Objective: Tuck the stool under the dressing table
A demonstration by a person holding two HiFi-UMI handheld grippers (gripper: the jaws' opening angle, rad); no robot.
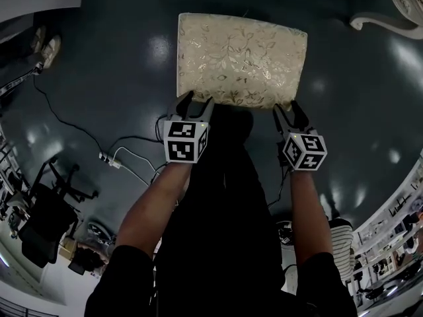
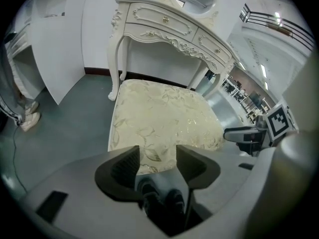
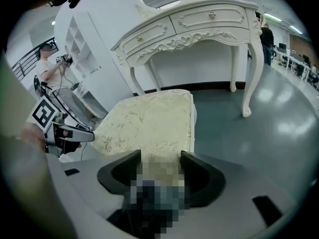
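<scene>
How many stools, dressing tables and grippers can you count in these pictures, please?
stool: 1
dressing table: 1
grippers: 2 (left gripper, right gripper)
Total: 4

The stool (image 1: 241, 59) stands on the floor just before the dressing table (image 2: 164, 26), the left gripper (image 1: 195, 102) and right gripper (image 1: 288, 111) at its near corners, a power strip (image 1: 109, 158) lying to the left.
</scene>
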